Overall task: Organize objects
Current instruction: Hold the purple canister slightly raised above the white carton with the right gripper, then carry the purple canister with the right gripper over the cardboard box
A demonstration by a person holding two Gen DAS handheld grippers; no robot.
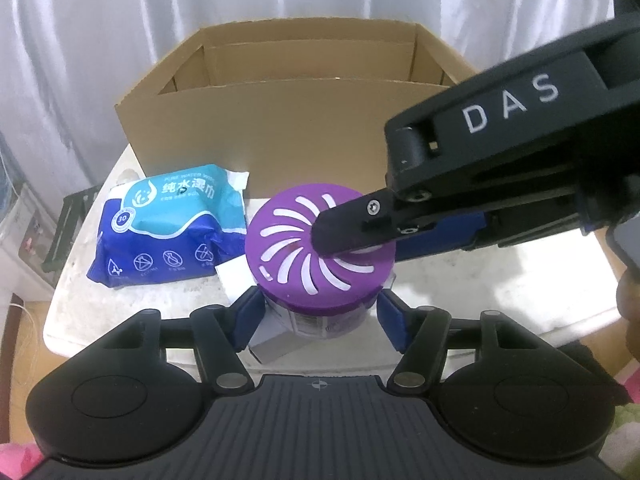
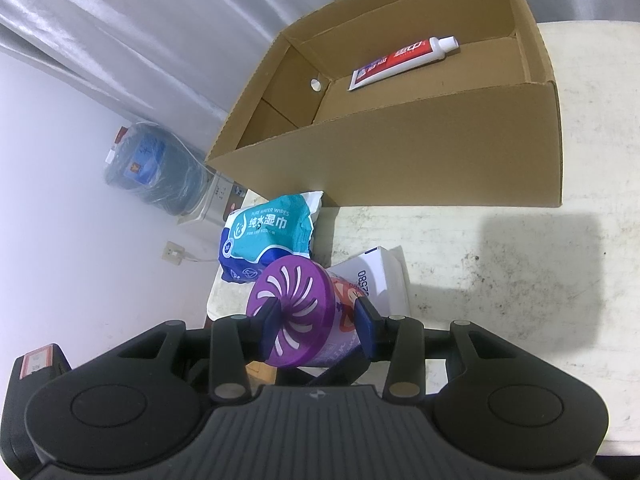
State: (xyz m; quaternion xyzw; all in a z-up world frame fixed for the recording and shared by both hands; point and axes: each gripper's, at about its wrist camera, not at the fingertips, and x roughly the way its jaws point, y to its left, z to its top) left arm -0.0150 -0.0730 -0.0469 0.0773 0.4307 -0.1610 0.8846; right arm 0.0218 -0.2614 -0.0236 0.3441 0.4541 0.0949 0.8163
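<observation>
A jar with a purple slotted lid (image 1: pixel 316 244) stands near the table's front edge. My left gripper (image 1: pixel 320 312) has its blue pads on either side of the jar's body, touching or nearly so. My right gripper (image 2: pixel 316 324) reaches in from the right and closes on the jar, one finger on the lid and one on the body; the jar (image 2: pixel 296 312) fills its jaws. A blue pack of wet wipes (image 1: pixel 168 228) lies left of the jar. An open cardboard box (image 1: pixel 296 120) stands behind, holding a toothpaste tube (image 2: pixel 404 62).
A white carton (image 2: pixel 380 280) lies under and beside the jar. The white table (image 2: pixel 500 272) has bare, stained surface to the right of the jar. A water dispenser bottle (image 2: pixel 156 168) stands off the table at the left, against the wall.
</observation>
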